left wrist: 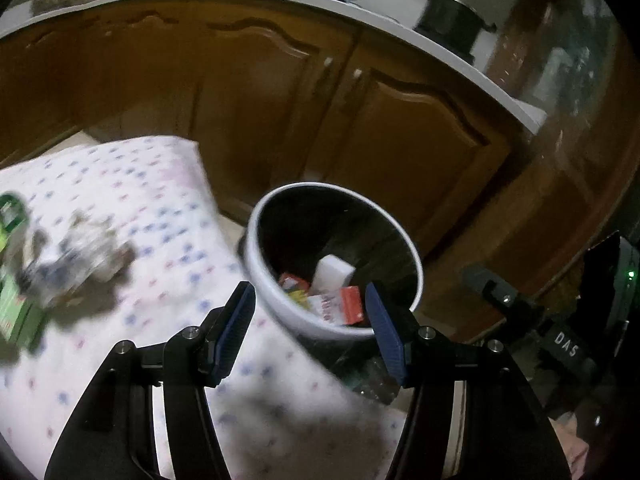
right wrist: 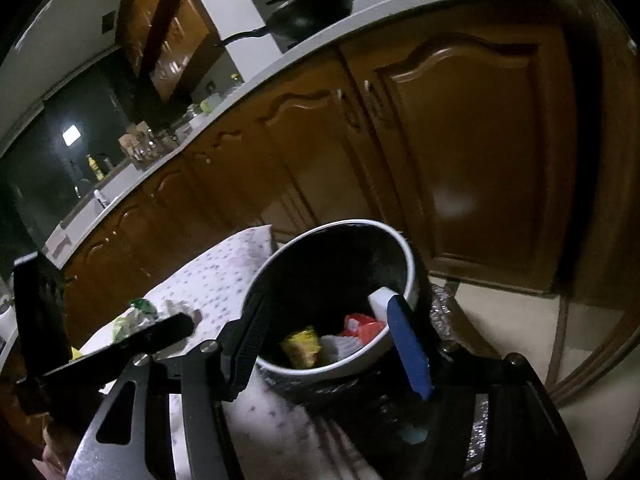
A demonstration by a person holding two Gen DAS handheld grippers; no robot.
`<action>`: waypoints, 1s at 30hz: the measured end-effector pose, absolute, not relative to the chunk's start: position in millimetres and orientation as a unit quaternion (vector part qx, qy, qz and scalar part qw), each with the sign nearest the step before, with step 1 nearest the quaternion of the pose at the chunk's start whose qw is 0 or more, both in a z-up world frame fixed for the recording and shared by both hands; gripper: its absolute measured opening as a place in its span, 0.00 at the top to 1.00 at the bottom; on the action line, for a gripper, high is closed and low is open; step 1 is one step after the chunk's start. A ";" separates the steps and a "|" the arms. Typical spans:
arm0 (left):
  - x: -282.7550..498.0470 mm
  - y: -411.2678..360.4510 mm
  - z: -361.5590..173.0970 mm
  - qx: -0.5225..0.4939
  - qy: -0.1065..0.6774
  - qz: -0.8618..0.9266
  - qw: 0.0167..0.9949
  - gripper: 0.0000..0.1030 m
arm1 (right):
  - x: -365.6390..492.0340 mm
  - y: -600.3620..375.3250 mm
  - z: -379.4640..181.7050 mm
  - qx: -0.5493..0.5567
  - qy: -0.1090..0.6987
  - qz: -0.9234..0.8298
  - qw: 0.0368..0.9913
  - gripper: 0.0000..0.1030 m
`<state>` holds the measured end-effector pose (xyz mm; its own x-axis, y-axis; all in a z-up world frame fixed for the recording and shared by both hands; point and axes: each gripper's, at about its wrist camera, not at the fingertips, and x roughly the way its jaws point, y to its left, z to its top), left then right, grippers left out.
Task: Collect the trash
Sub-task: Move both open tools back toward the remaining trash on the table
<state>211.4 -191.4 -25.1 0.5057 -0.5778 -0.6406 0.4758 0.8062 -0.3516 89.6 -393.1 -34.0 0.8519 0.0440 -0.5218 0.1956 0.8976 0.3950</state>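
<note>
Partly done, judging by contents: the tabletop under a white cloth with small blue and pink dots point(left wrist: 168, 184) carries leftover trash; the white round bin with a dark inside point(left wrist: 276, 280) beside it holds red, yellow and white packets point(left wrist: 352, 304). A crumpled wrapper pile point(left wrist: 80, 256) and a green box point(left wrist: 16, 312) remain on the cloth. Left hand-held gripper point(left wrist: 310, 332) and right hand-held gripper point(right wrist: 332, 356) both stand open, empty, over the bin.

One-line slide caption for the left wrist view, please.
Open left tongs hover empty over a white bin holding discarded boxes, beside the patterned tablecloth.
</note>
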 end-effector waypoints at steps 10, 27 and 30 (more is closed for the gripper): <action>179.3 -93.1 -37.5 -0.107 0.389 -0.217 0.889 0.44 | 94.4 -326.5 -41.1 0.219 0.282 0.026 0.934 0.22; 170.2 25.0 -56.2 -0.175 0.387 -0.111 0.899 0.44 | 128.9 -222.3 -73.8 0.178 0.343 0.116 0.915 0.22; 176.6 35.7 -60.2 -0.180 0.391 -0.096 0.897 0.44 | 137.7 -212.2 -77.6 0.171 0.348 0.124 0.914 0.22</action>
<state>176.6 35.7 -60.2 0.6751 -0.3134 -0.6679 0.0317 0.9168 -0.3981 137.7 -212.2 -77.6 0.7278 0.3446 -0.5929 -0.1076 0.9112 0.3976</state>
